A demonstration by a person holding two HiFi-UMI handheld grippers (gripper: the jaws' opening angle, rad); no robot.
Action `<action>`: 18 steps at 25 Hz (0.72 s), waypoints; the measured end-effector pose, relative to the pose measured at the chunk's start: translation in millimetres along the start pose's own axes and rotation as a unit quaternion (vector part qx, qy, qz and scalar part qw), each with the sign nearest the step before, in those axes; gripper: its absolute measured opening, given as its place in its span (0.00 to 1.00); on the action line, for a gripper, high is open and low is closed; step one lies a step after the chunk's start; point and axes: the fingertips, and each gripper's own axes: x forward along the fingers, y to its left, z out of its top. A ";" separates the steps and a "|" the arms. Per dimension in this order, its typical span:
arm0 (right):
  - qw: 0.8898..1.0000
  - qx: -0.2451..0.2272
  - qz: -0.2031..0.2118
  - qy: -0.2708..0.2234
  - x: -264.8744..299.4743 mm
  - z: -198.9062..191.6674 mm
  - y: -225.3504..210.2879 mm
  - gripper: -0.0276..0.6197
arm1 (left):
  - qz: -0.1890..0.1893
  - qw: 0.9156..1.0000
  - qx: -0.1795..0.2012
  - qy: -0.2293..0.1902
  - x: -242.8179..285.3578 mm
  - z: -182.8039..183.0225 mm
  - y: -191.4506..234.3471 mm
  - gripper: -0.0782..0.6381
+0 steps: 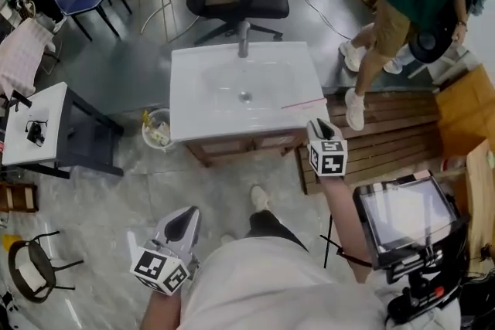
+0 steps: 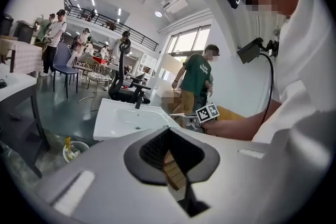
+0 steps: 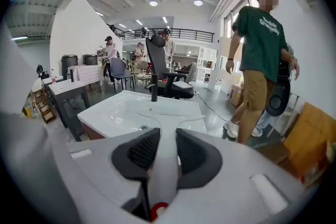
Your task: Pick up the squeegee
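grey polished flooring and scattered office chairs are seen behind a white glossy basin counter (image 1: 193,89) set on a wooden cabinet. the pale, translucent t-shaped plastic squeegee (image 3: 161,136) is found in the right tongs (image 3: 167,152), which are clenched on its smooth handle. the handle's long axis is run straight along the tongs' own line. the thin blade bar is laid crosswise ahead, above the near right corner of the basin counter, and whether the corner is touched cannot be told. a red ring is shown at the handle's near end. the left tongs (image 2: 170,157) are held released and empty, well off before the counter's near left corner, with ribbed dark pads exposed. the pick-up is judged all but done. only a clean lift away from the counter seems to be called for, by the right hand alone.
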 end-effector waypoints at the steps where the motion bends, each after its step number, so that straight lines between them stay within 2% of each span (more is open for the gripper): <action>1: 1.000 0.001 0.000 -0.001 -8.8 -2.4 5.2 0.20 | -0.003 1.000 0.001 0.000 -5.8 -4.3 -0.7 0.12; 18: 0.999 -0.005 0.027 -0.031 -140.1 -20.1 73.2 0.20 | -0.039 0.999 0.009 0.004 -69.3 -49.4 -28.6 0.12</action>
